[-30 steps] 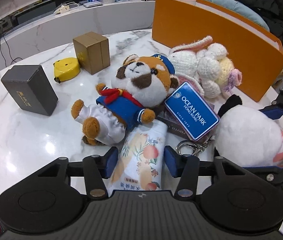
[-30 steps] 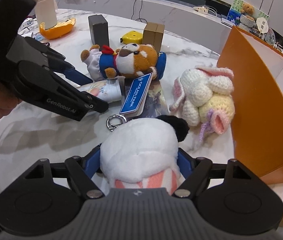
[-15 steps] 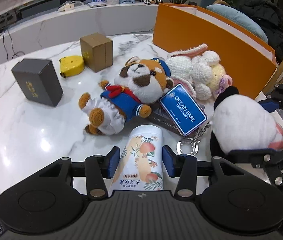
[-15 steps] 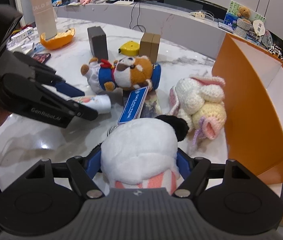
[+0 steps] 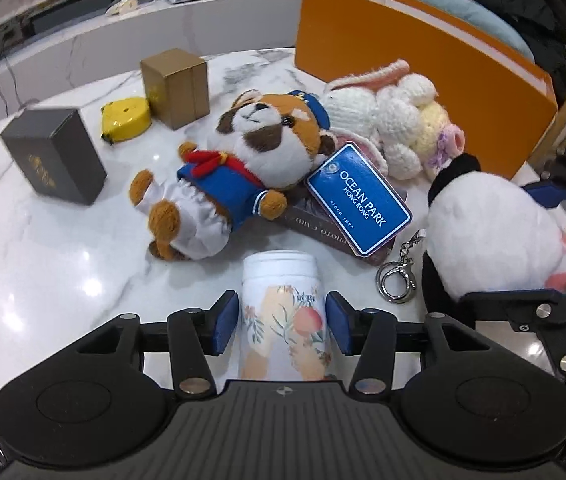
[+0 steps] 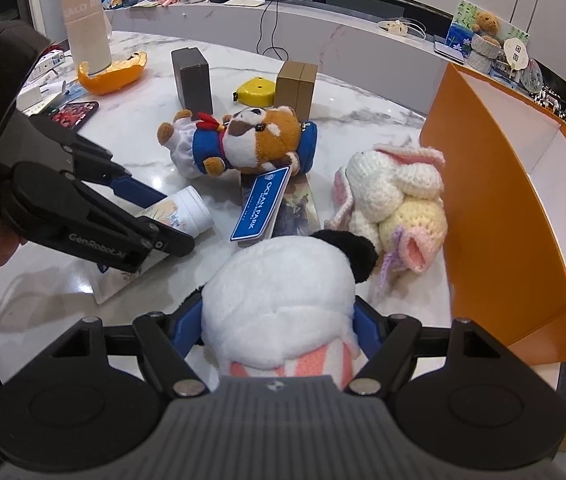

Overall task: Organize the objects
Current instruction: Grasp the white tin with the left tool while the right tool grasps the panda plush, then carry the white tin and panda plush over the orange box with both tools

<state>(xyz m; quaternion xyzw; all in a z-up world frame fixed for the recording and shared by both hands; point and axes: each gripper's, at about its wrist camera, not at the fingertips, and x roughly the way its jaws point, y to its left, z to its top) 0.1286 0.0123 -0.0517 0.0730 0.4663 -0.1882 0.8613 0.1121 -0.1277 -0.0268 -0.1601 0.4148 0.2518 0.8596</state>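
Since both jaws are loaded, left gripper [image 5: 282, 322] clamping the floral canister [image 5: 283, 312], right gripper [image 6: 279, 332] squeezing the panda plush [image 6: 283, 300], both near table's [image 5: 43, 264] front edge, watch it: canister's slick, could slip out.

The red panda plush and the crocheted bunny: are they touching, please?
Apart. The right wrist view shows bare marble between the red panda plush and the crocheted bunny.

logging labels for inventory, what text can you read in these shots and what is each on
"OCEAN PARK HONG KONG since 1977": blue tag on the red panda plush.
"GenRobot.AI": left gripper finger.
"ALO R", partly cut off: pink bottle.
Gold print on the dark box and the floral can: unreadable.
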